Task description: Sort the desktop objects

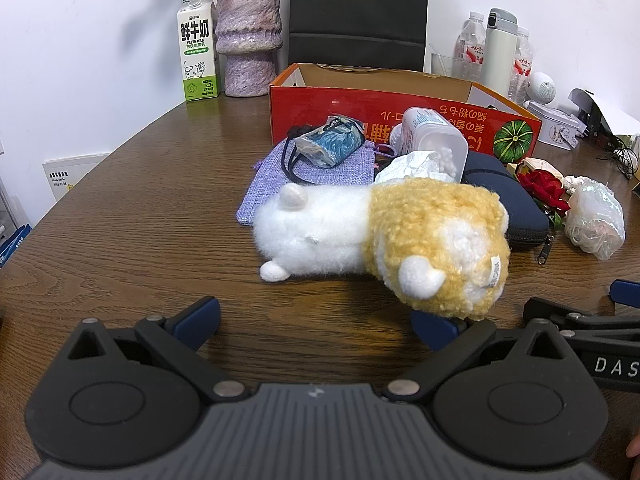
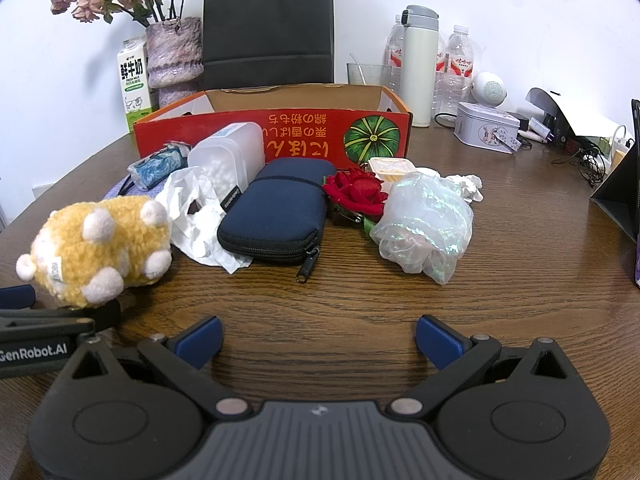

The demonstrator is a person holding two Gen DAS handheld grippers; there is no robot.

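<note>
A white and yellow plush toy (image 1: 380,236) lies on the wooden table just beyond my open left gripper (image 1: 320,320); its yellow end overlaps the right fingertip (image 1: 434,328). It also shows in the right wrist view (image 2: 96,244). My right gripper (image 2: 318,340) is open and empty, short of a navy zip pouch (image 2: 276,212). Behind lie crumpled white tissue (image 2: 192,216), a clear jar of white beads (image 2: 228,160), a red rose (image 2: 356,192), an iridescent plastic bag (image 2: 428,224) and a blue patterned packet (image 1: 328,144) on a lilac cloth bag (image 1: 300,184). An open red cardboard box (image 2: 280,136) stands behind them.
At the back stand a milk carton (image 1: 198,56), a purple vase (image 1: 248,40), a black paper bag (image 2: 268,24), a white flask (image 2: 416,68), water bottles (image 2: 456,68) and a tin (image 2: 486,128). Cables (image 2: 588,160) lie at the right.
</note>
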